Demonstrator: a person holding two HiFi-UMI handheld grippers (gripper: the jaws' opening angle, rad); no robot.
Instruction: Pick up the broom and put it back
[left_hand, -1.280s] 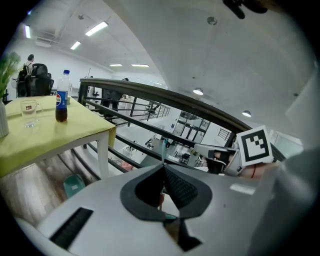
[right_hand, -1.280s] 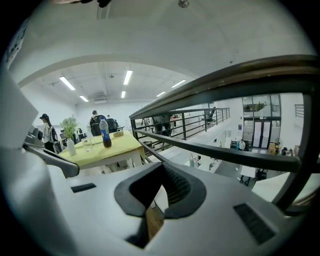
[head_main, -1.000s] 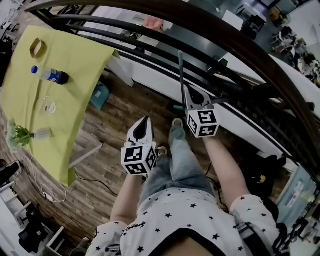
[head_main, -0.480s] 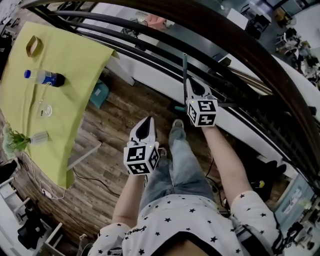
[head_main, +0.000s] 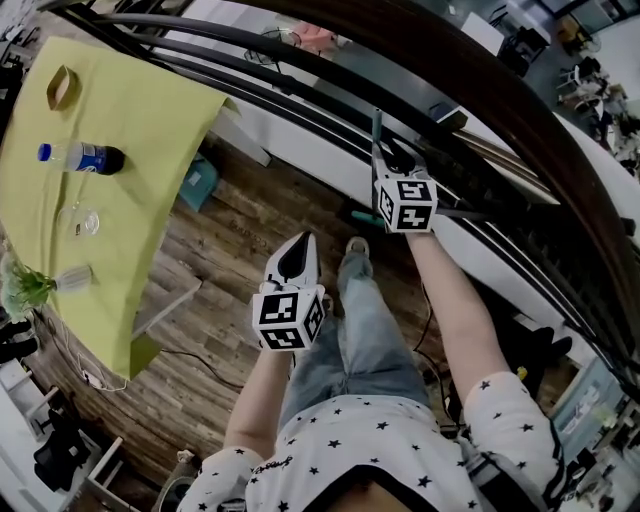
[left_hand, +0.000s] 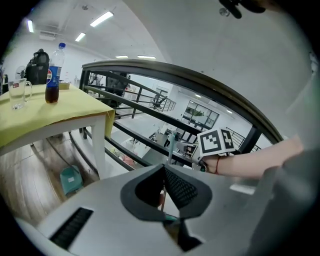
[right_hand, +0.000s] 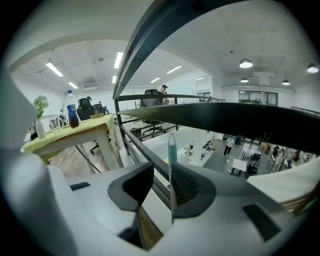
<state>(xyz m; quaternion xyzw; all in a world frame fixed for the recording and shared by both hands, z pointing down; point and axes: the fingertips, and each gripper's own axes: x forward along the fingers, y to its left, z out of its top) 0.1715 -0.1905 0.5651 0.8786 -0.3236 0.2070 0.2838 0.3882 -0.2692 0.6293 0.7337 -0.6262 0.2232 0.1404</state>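
The broom's thin teal handle stands upright against the black railing, its teal head low by the white ledge. My right gripper is around the handle and its jaws are opening. In the right gripper view the handle lies against the right pad, with a gap to the left pad. My left gripper hangs shut and empty over the person's legs, away from the broom. From the left gripper I see the handle beside the right marker cube.
A table with a yellow-green cloth stands at the left, carrying a cola bottle, a glass mug and a small plant. A teal bin sits on the wooden floor by the table leg.
My right gripper has carried the broom closer to the railing and lower, and its jaws have parted. The left gripper has sunk a little.
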